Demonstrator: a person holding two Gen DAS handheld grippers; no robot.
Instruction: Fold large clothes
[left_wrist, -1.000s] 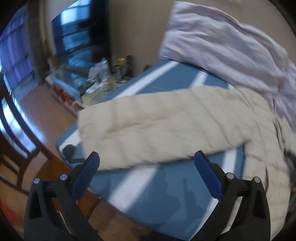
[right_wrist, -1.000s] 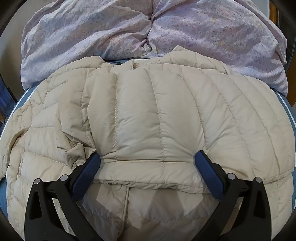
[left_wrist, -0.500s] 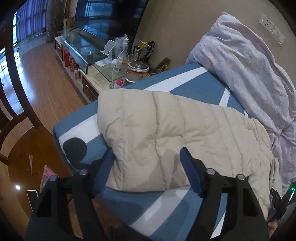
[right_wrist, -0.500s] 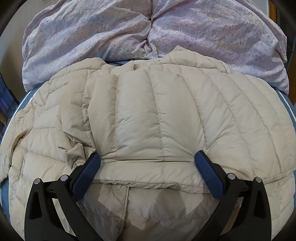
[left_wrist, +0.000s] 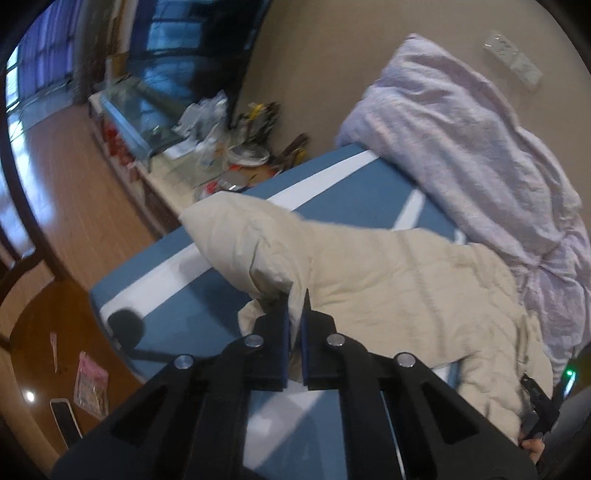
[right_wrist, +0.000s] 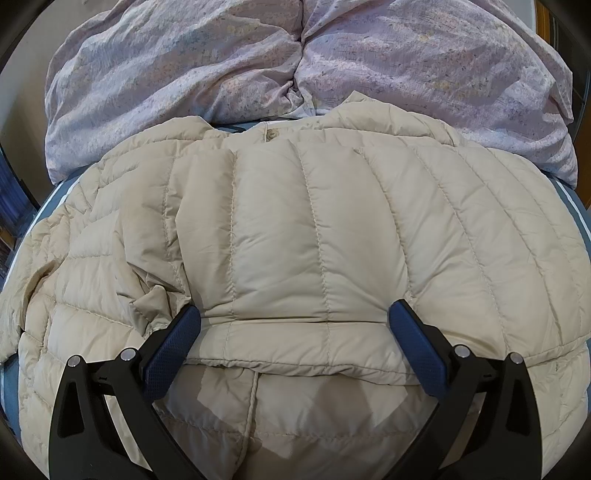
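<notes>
Pinching the sleeve (left_wrist: 258, 240) with your left gripper (left_wrist: 294, 317), fingers narrow; jacket (right_wrist: 314, 240) body is lying rightward, right gripper (right_wrist: 295, 332) fingers hovering wide, empty.

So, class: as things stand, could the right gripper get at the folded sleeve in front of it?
Probably yes. The right gripper is open, its fingers either side of the sleeve on the jacket, with nothing between them.
</notes>
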